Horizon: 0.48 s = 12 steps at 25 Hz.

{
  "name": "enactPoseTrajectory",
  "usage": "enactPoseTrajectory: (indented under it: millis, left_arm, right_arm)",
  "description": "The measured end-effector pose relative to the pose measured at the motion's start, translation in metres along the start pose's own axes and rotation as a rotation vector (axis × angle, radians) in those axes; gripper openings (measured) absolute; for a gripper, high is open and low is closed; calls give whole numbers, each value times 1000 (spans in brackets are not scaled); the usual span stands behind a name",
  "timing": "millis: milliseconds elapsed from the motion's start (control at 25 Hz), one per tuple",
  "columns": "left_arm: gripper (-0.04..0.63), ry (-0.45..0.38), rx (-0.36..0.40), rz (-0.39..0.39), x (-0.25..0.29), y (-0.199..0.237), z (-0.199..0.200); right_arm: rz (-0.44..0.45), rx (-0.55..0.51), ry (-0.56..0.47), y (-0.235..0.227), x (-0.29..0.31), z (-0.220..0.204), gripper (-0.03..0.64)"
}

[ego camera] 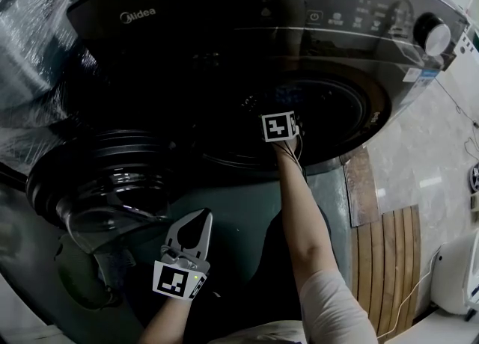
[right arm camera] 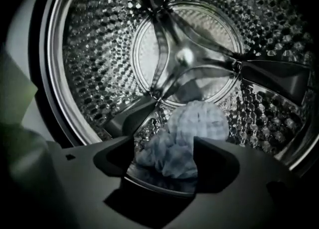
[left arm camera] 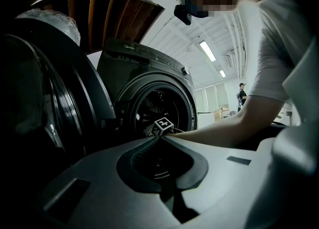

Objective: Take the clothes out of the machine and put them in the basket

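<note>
The crumpled pale checked cloth (right arm camera: pixel 192 123) lay at the bottom of the steel drum (right arm camera: pixel 94 49), low against its dimpled wall and below the hub. Seen along my right gripper (right arm camera: pixel 163 146), the near part of the bundle sat straight between my two jaws and the rounded far part rose beyond their tips. Those jaws stood wide apart. They framed the cloth on either side without pinching it, and I could not tell whether either tip touched the fabric.

From the head view, my right arm (ego camera: pixel 307 223) reached into the round mouth of the dark Midea washing machine (ego camera: pixel 224 28), with only the marker cube (ego camera: pixel 277 126) showing at the opening.

My left gripper (ego camera: pixel 202 219) hung outside the machine, below the opening and just beside the open door (ego camera: pixel 97 178), which had swung to the left. Its jaws were closed tip to tip with nothing between them. They pointed toward the drum's mouth, well apart from the cloth.
</note>
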<state>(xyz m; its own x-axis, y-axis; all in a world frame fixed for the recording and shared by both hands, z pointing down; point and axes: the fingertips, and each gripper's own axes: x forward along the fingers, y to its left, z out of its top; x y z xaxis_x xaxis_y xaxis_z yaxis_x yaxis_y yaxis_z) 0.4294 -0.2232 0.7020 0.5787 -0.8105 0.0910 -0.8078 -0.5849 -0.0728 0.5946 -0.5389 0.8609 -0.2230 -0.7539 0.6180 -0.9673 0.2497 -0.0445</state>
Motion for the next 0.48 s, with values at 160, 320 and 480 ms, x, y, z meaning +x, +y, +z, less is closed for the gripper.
enactPoseTrajectory:
  millis: [160,320,480]
  left_arm:
    - [20,8,5,1,-1,-1,-1]
    - [20,22,6,-5,-1,-3,-7]
    - [20,24,13,-15,2,-3,-7]
  right_arm:
    - [-21,-26,30,-2,3,-2,344]
    - [-44,-74,82,-2,6,-7,295]
    - [-72,-100,110,-5,8,-8,265]
